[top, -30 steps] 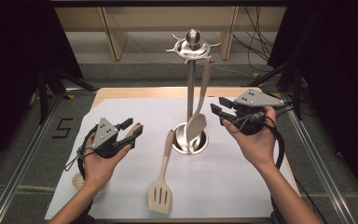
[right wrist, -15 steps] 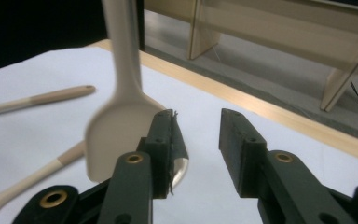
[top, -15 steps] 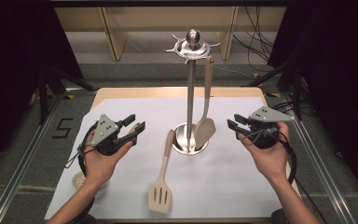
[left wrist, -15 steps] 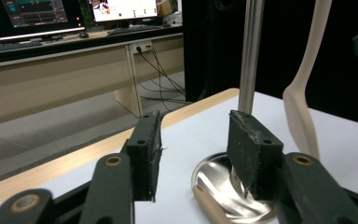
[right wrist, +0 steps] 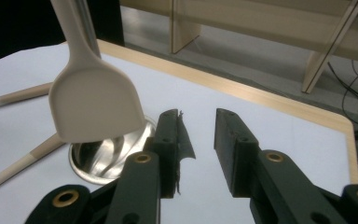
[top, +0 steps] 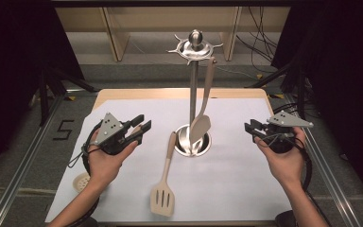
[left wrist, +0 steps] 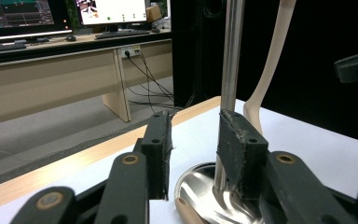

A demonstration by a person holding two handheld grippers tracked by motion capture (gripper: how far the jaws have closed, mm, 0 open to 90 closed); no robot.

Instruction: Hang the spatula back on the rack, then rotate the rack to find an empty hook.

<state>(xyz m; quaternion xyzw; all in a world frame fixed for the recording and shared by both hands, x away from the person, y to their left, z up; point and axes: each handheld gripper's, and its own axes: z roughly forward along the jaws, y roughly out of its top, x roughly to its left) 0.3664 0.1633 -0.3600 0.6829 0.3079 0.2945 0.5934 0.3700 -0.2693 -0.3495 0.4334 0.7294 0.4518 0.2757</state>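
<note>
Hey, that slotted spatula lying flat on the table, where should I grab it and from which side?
Probably grip the slotted spatula by the thin handle, near the middle, coming down from above with the jaws across it. The handle lies flat and narrow, its tip by the stand's base. The left gripper is open and nearer.

Even overhead light brightens the white table; surroundings fall dark. The steel stand glints. Near jaws blur softly in both gripper views.

Stand top cut off by left gripper view's upper edge; hanging spatula handle cropped in right gripper view. Ladle largely hidden under left forearm.
</note>
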